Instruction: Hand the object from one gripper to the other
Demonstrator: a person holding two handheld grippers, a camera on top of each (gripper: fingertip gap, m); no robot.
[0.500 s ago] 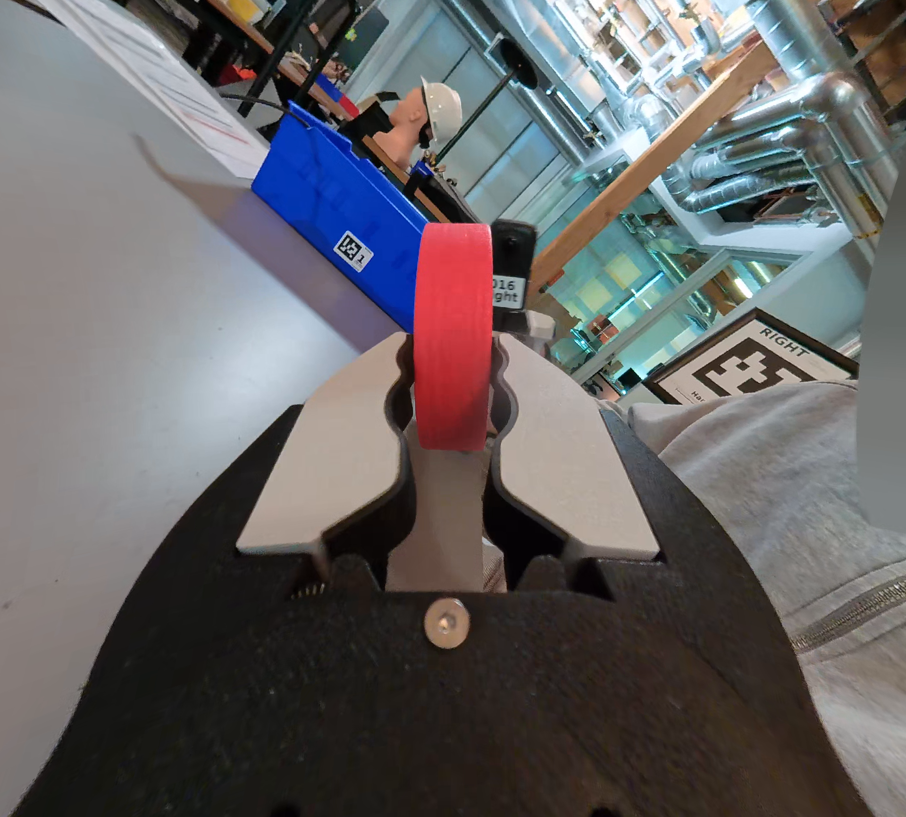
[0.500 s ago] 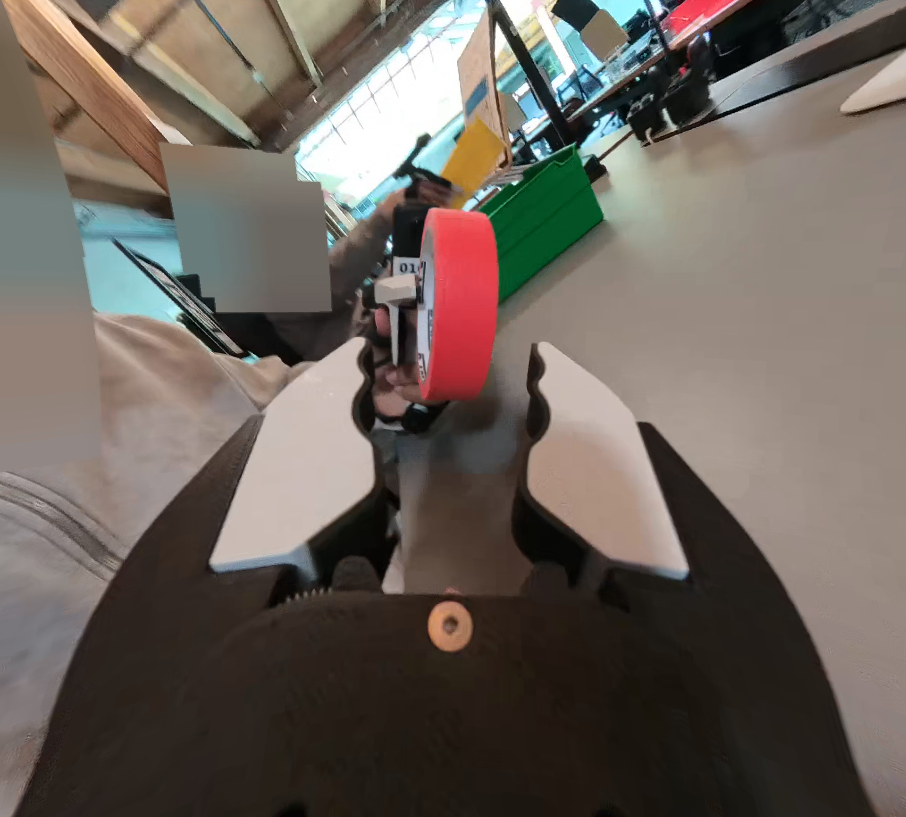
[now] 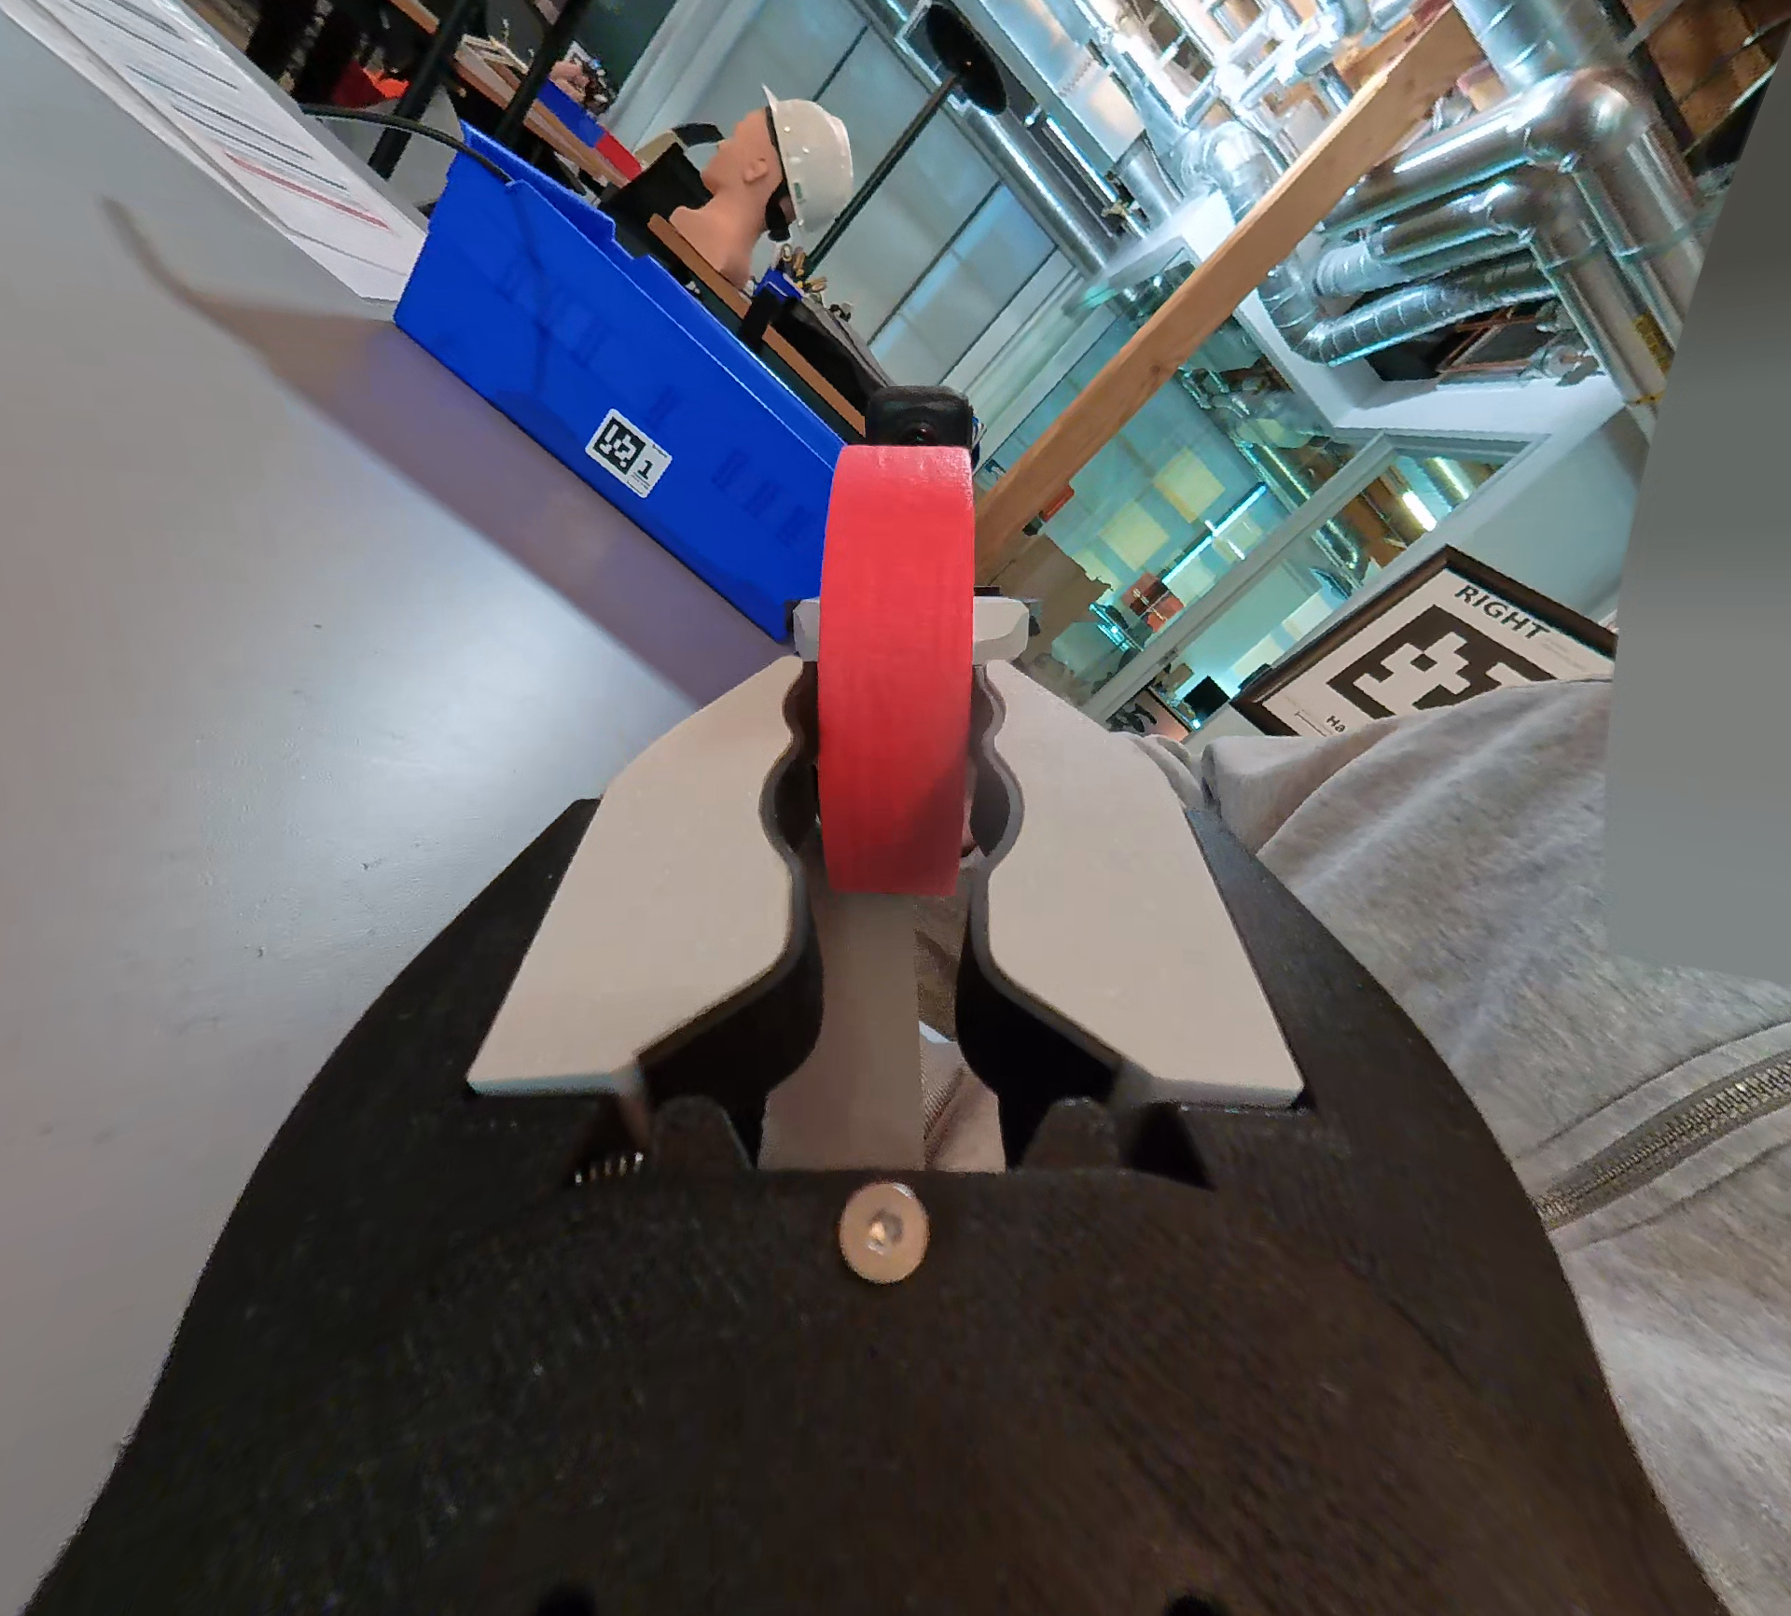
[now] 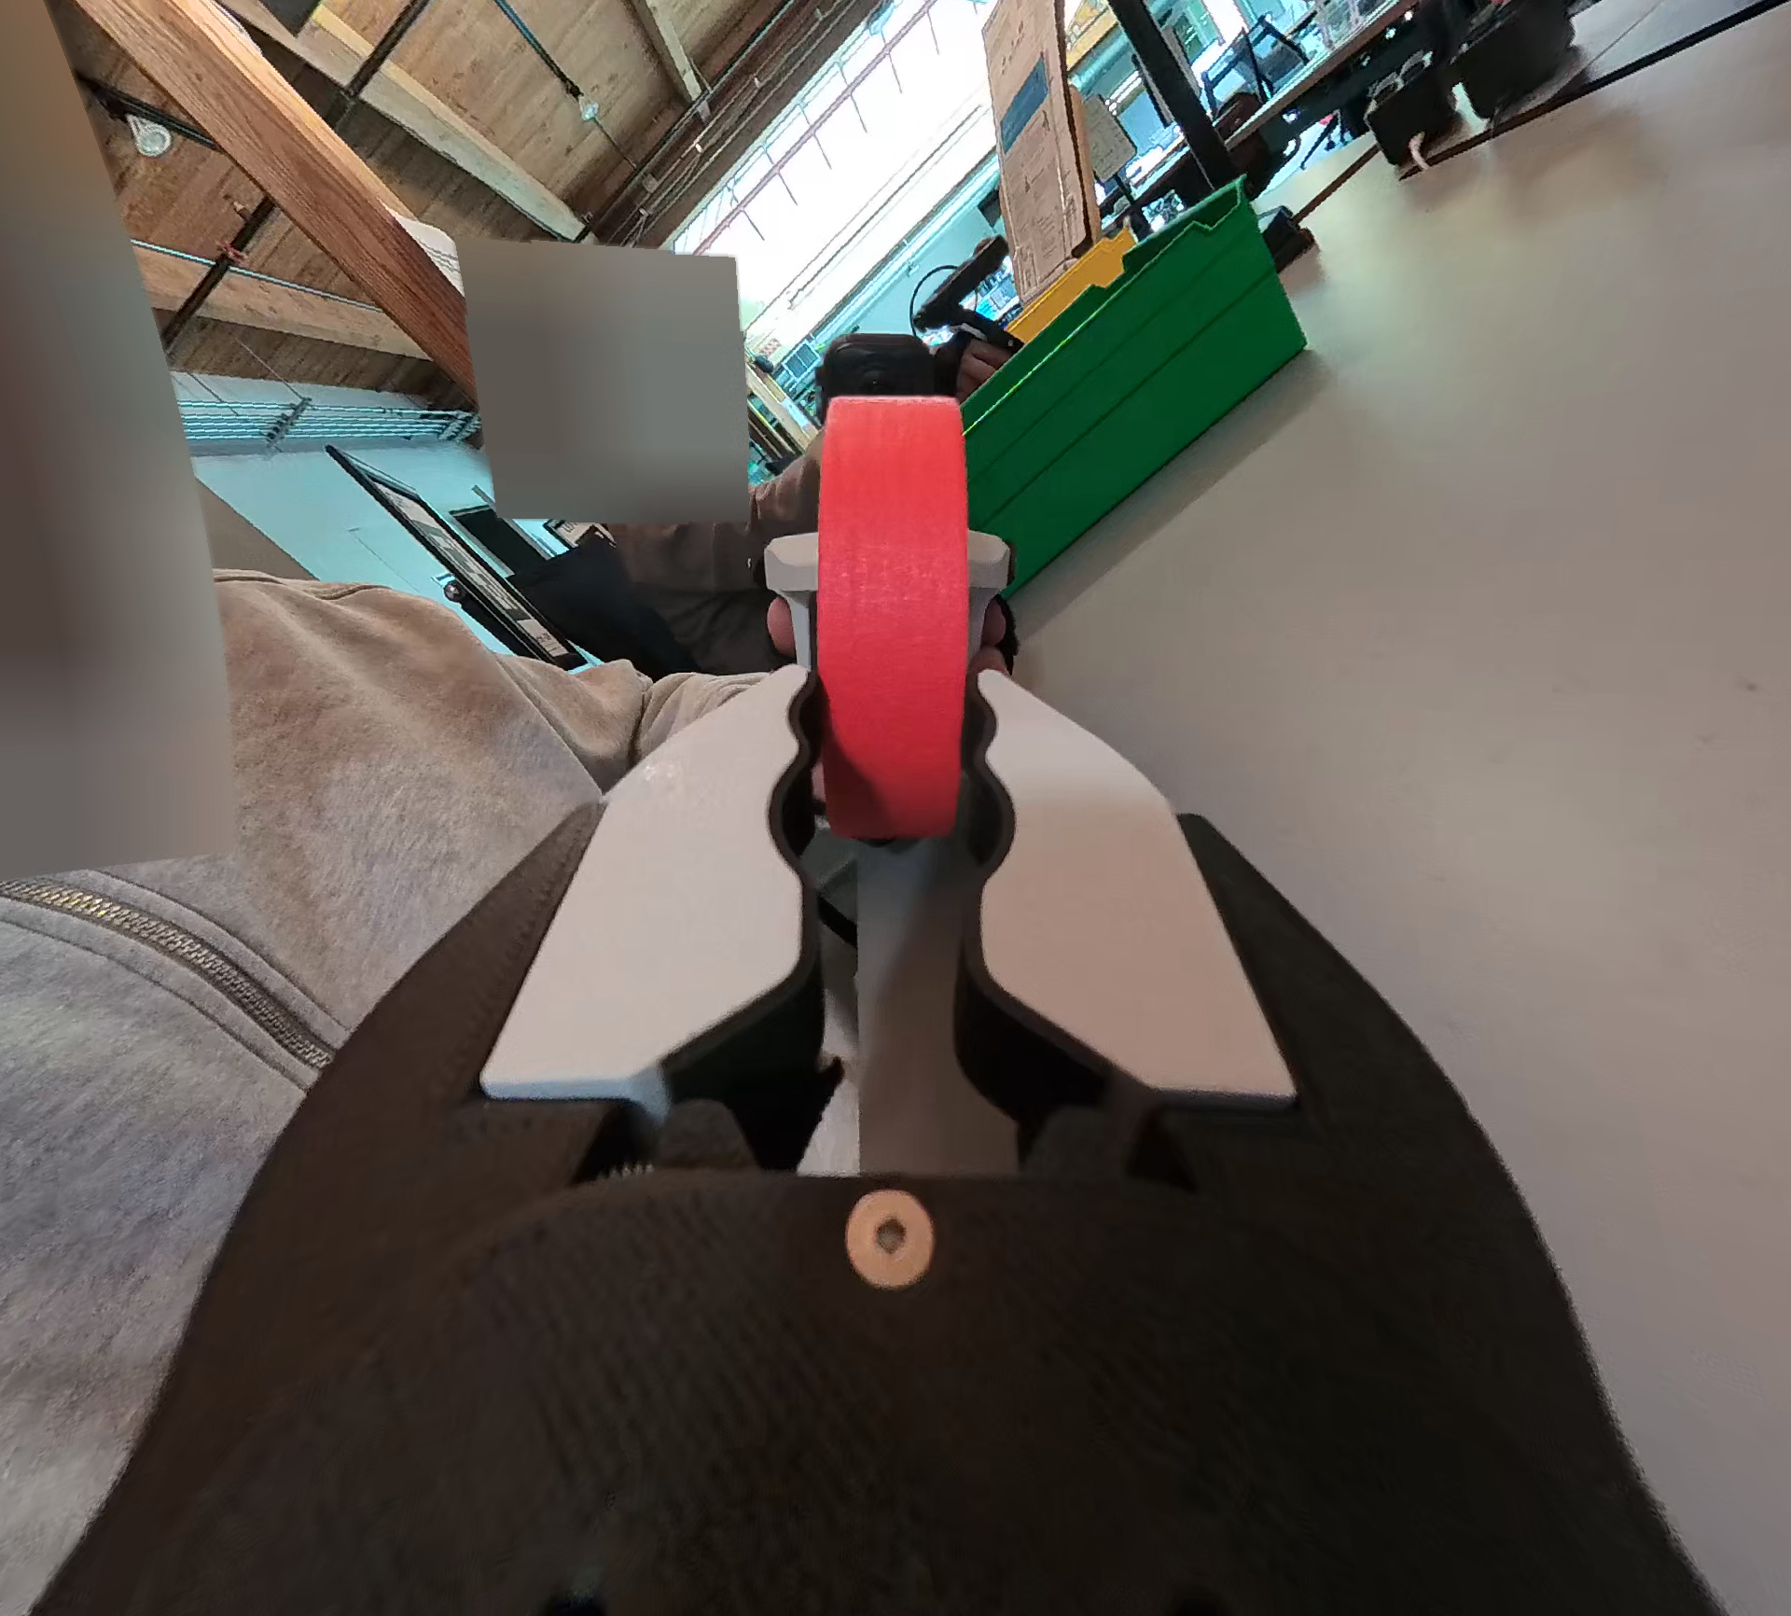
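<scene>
A red roll of tape [image 3: 896, 678] is standing on edge in the air above the grey table [image 3: 242, 649], caught from both sides at once. The left gripper [image 3: 894, 779] is pinching its lower part between nearly closed fingers, with a blue bin [image 3: 601, 406] behind. The right gripper [image 4: 892, 755] is closing on the same roll, its fingers touching both flat sides, with a green bin [image 4: 1144, 397] beyond.

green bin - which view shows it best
The right wrist view: the green bin lies in full sight on the grey table behind the red tape roll. The left wrist view shows none of it, only a blue bin.
</scene>
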